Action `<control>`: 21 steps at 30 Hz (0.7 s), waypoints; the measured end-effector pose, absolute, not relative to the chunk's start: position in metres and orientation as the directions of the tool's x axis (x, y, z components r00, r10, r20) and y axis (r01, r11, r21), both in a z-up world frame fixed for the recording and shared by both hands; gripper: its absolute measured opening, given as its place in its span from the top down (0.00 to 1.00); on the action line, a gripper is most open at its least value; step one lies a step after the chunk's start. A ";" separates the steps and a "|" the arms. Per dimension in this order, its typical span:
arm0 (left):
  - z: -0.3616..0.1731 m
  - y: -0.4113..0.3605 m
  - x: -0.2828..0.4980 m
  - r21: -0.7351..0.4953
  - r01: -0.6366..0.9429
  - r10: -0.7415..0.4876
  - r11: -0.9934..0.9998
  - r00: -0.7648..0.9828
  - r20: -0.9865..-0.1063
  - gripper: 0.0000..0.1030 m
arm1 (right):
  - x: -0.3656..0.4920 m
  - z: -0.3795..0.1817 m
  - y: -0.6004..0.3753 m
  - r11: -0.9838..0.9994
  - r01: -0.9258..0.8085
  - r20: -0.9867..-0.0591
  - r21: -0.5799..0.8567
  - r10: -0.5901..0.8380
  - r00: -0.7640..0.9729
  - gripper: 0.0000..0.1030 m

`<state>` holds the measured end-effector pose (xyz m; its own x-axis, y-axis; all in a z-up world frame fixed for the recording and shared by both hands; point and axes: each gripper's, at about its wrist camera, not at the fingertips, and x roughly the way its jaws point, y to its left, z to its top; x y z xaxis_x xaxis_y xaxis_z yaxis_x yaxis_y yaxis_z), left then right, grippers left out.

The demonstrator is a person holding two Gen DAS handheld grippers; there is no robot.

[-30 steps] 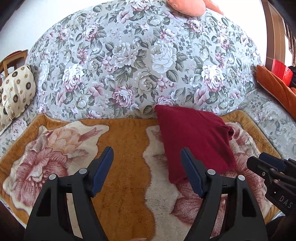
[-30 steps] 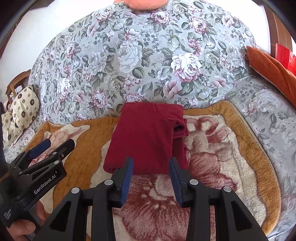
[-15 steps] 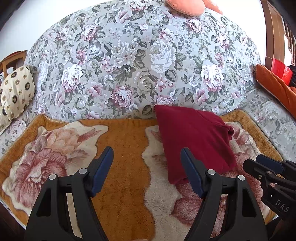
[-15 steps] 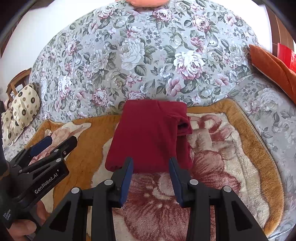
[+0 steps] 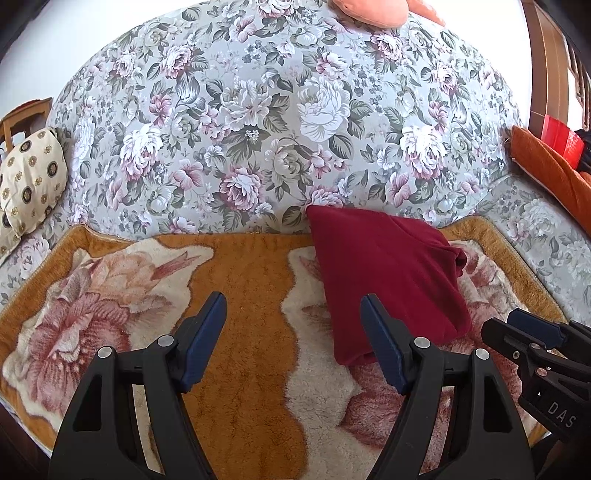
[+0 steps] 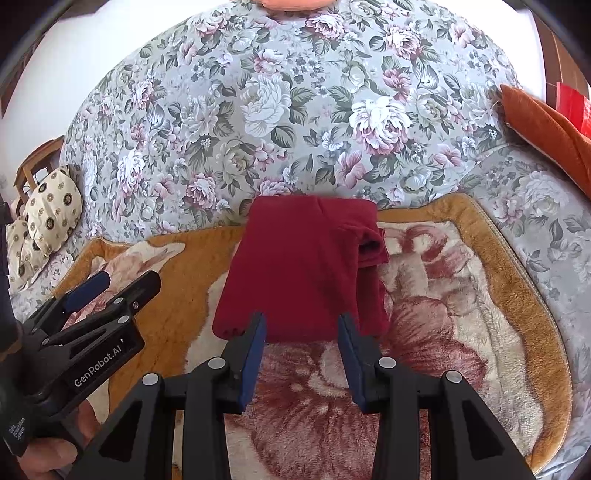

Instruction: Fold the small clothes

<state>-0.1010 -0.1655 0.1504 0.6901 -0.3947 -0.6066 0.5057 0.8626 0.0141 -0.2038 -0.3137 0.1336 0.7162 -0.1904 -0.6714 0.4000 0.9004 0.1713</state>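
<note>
A dark red garment (image 6: pixel 299 269) lies folded into a rectangle on the orange and cream floral blanket (image 6: pixel 461 295), its far edge against the sofa back; it also shows in the left wrist view (image 5: pixel 388 273). A rolled sleeve or cuff sticks out at its right side. My right gripper (image 6: pixel 301 325) is open and empty, its tips just at the garment's near edge. My left gripper (image 5: pixel 293 306) is open wide and empty, above the blanket to the left of the garment. Each gripper shows at the edge of the other's view.
The floral sofa back (image 5: pixel 277 129) rises behind the blanket. A cream patterned cushion (image 5: pixel 29 184) lies at the left, an orange cushion (image 5: pixel 554 173) at the right and an orange pillow (image 5: pixel 369 11) on top. A wooden chair (image 6: pixel 37 162) stands far left.
Both grippers have drifted slightly back from the garment. Both stay open and the garment has not moved.
</note>
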 end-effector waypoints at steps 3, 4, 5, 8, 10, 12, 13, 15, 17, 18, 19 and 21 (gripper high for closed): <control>0.150 -0.166 -0.101 0.013 0.505 -0.394 0.863 0.690 -0.607 0.27 | -0.204 0.133 -0.314 0.900 0.400 -0.672 0.173 -0.189 0.716 0.63; 0.150 -0.166 -0.101 0.012 0.504 -0.395 0.863 0.690 -0.607 0.27 | -0.204 0.133 -0.314 0.899 0.400 -0.673 0.175 -0.188 0.715 0.63; 0.150 -0.166 -0.101 0.012 0.505 -0.395 0.863 0.689 -0.608 0.27 | -0.204 0.133 -0.314 0.899 0.401 -0.674 0.176 -0.187 0.715 0.63; 0.150 -0.166 -0.101 0.011 0.505 -0.395 0.863 0.689 -0.608 0.27 | -0.203 0.132 -0.312 0.899 0.400 -0.675 0.179 -0.184 0.714 0.63; 0.150 -0.166 -0.101 0.011 0.505 -0.395 0.863 0.689 -0.608 0.27 | -0.203 0.131 -0.311 0.899 0.398 -0.677 0.180 -0.180 0.714 0.63; 0.150 -0.166 -0.101 0.011 0.505 -0.395 0.863 0.688 -0.608 0.27 | -0.202 0.130 -0.309 0.900 0.396 -0.679 0.180 -0.178 0.713 0.63; 0.150 -0.166 -0.100 0.011 0.505 -0.395 0.863 0.688 -0.608 0.27 | -0.202 0.130 -0.310 0.901 0.395 -0.679 0.181 -0.177 0.712 0.63; 0.150 -0.166 -0.100 0.012 0.505 -0.395 0.863 0.688 -0.609 0.27 | -0.202 0.130 -0.311 0.902 0.392 -0.680 0.183 -0.172 0.713 0.63; 0.150 -0.166 -0.100 0.011 0.505 -0.394 0.863 0.688 -0.610 0.27 | -0.201 0.130 -0.311 0.902 0.390 -0.681 0.183 -0.170 0.712 0.63; 0.149 -0.166 -0.100 0.011 0.505 -0.394 0.863 0.687 -0.610 0.27 | -0.201 0.130 -0.311 0.902 0.390 -0.681 0.183 -0.170 0.712 0.63; 0.149 -0.166 -0.100 0.011 0.505 -0.395 0.863 0.687 -0.610 0.27 | -0.201 0.129 -0.311 0.903 0.390 -0.681 0.184 -0.169 0.712 0.63; 0.150 -0.165 -0.100 0.010 0.505 -0.395 0.863 0.687 -0.609 0.27 | -0.201 0.129 -0.311 0.902 0.389 -0.682 0.184 -0.168 0.712 0.63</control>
